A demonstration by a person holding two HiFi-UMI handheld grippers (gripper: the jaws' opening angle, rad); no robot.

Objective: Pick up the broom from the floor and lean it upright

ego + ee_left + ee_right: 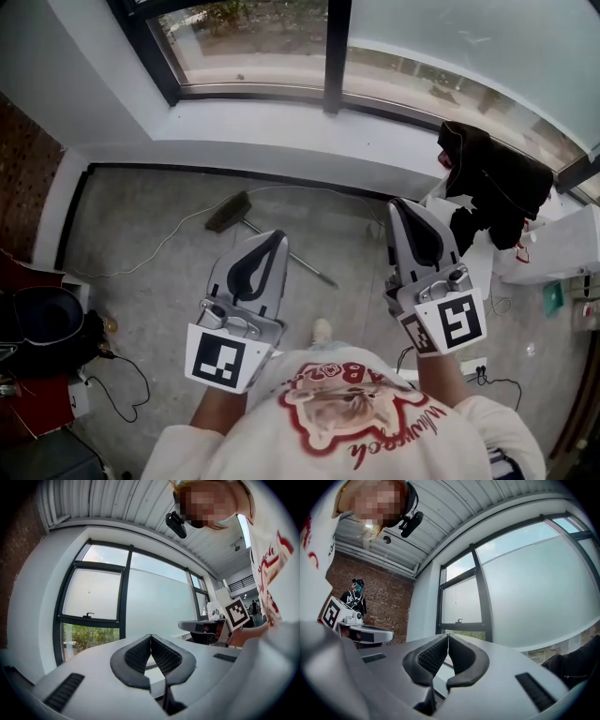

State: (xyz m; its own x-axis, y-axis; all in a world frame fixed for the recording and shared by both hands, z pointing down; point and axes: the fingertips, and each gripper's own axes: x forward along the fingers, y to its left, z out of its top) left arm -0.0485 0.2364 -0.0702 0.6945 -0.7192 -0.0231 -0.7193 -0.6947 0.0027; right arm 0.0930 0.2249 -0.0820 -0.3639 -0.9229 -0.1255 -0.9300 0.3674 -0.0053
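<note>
One broom (311, 269), flat on the floor (141, 244) below and ahead: its brush end lies past the left gripper (278, 234), its shaft end between that and the right gripper (398, 202). Probably light, stiff and slim; best pinched mid-shaft. Both jaw pairs closed, empty.

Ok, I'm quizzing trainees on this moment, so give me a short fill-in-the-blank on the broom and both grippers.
1. The broom lies flat on the ____.
2. The left gripper has its jaws ____.
3. Between the jaws of the right gripper there is ____.
Missing words: floor; shut; nothing.
</note>
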